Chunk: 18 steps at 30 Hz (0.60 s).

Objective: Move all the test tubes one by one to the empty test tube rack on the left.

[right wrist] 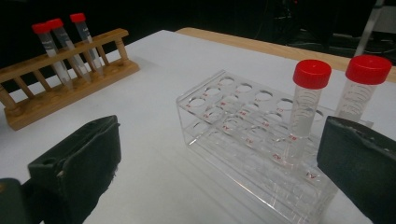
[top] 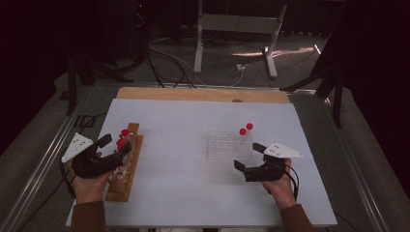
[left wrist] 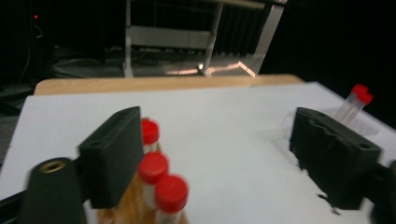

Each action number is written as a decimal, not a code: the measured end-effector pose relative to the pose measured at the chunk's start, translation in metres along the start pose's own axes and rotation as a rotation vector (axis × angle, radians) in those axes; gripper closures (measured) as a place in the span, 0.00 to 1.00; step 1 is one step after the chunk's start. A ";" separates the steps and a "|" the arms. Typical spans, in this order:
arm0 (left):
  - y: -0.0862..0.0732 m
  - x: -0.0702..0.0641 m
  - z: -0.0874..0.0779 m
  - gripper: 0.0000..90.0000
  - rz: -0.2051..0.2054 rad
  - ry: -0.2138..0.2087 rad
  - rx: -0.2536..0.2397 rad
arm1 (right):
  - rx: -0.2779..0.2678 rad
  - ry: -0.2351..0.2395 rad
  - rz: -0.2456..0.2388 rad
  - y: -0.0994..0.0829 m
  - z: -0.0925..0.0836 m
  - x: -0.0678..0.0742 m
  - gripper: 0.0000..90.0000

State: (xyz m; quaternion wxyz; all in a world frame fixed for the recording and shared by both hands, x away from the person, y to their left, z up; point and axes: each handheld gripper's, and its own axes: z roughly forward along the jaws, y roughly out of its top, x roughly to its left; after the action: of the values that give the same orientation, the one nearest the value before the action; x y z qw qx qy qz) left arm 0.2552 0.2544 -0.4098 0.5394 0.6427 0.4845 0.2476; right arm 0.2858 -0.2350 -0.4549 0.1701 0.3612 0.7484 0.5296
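A wooden rack [top: 131, 166] lies at the table's left and holds three clear tubes with red caps [top: 124, 132]. My left gripper [top: 116, 144] hovers over the rack, jaws wide open. In the left gripper view the three red caps [left wrist: 152, 167] stand just inside the left jaw, with nothing pressing on them. A clear plastic rack [top: 227, 145] sits at centre right with two red-capped tubes [top: 245, 129] in its far corner. My right gripper [top: 249, 155] rests just in front of that rack, open, with the rack [right wrist: 243, 126] and its two tubes [right wrist: 310, 107] ahead of the jaws.
A white sheet [top: 193, 193] covers the table, with a wooden strip [top: 203, 94] along the far edge. Beyond it are a dark floor, cables and a metal stand [top: 198, 43]. A metal rail [top: 38, 164] runs along the table's left side.
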 end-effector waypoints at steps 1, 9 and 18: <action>0.001 -0.002 0.000 0.18 -0.004 0.001 -0.010 | -0.001 -0.002 0.000 0.000 0.000 0.000 0.00; -0.002 -0.011 0.011 0.01 -0.003 0.018 -0.005 | -0.021 -0.026 0.014 0.006 -0.006 -0.007 0.00; -0.006 -0.023 0.018 0.01 0.009 0.010 -0.037 | -0.044 -0.085 0.026 0.018 -0.017 -0.023 0.00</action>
State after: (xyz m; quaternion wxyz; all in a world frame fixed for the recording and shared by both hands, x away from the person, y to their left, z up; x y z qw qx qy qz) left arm 0.2583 0.2253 -0.4162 0.5477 0.6336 0.4796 0.2618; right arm 0.2977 -0.2598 -0.4347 0.2028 0.3889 0.7240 0.5324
